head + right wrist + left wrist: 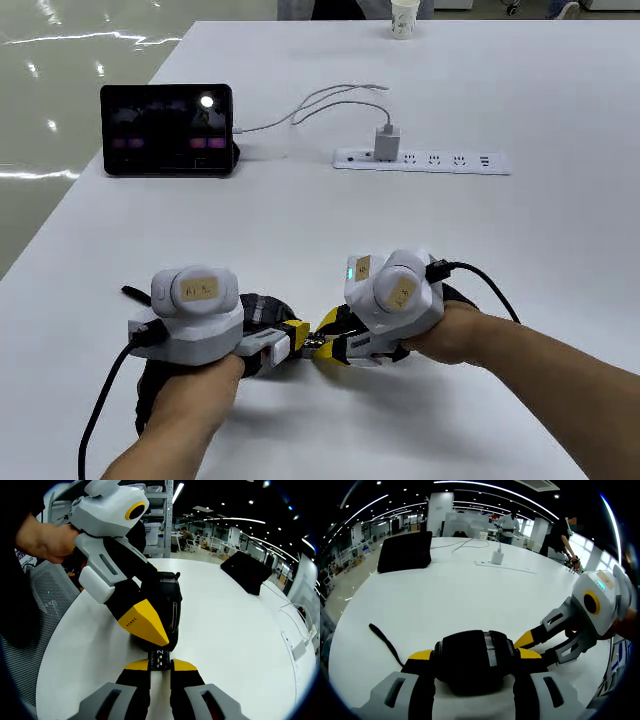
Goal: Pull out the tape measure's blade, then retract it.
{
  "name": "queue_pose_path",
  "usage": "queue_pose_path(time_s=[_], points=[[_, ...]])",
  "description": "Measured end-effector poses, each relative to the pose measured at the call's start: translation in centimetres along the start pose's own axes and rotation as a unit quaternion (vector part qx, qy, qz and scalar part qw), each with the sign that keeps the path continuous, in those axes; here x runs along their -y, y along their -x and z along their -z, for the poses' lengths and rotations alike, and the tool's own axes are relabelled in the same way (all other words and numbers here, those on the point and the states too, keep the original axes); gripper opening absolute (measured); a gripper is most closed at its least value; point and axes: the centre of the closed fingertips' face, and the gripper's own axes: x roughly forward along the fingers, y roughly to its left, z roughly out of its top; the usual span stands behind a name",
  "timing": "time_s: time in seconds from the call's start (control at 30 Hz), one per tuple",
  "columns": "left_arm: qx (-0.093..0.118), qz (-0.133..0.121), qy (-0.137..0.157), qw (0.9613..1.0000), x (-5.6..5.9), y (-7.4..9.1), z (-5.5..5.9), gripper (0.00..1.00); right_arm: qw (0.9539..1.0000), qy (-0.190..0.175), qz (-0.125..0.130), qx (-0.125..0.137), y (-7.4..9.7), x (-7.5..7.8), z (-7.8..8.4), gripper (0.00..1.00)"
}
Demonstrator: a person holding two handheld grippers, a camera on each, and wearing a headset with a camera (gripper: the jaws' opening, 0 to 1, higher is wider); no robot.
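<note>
Tape measure [162, 600] clamped between left tongs [475, 655]; right tongs [160, 666] pinch its blade [159, 656] tip

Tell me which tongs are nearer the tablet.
Left. The left tongs hold the tape measure in front of the tablet, slightly to its right; the right tongs, on the blade, sit further right.

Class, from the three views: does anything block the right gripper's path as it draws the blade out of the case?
Nothing visible does. The right gripper is shut on the blade tip at the case, which the left gripper clamps; the table beside them is bare, and the power strip and tablet lie far back.
</note>
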Motion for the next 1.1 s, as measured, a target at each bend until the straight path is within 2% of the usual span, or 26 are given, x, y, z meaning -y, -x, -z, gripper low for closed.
queue_pose_path(time_s=[0.63,1.1], points=[[0.004,0.004,-0.009,0.9999,0.07,0.07,-0.09,0.60,0.9998,-0.007,0.005,0.016,-0.67,-0.07,-0.69,0.11],[-0.001,0.000,0.003,1.0000,0.06,-0.02,-0.12,0.61,0.9999,0.000,0.012,0.009,-0.78,0.09,-0.63,0.12]])
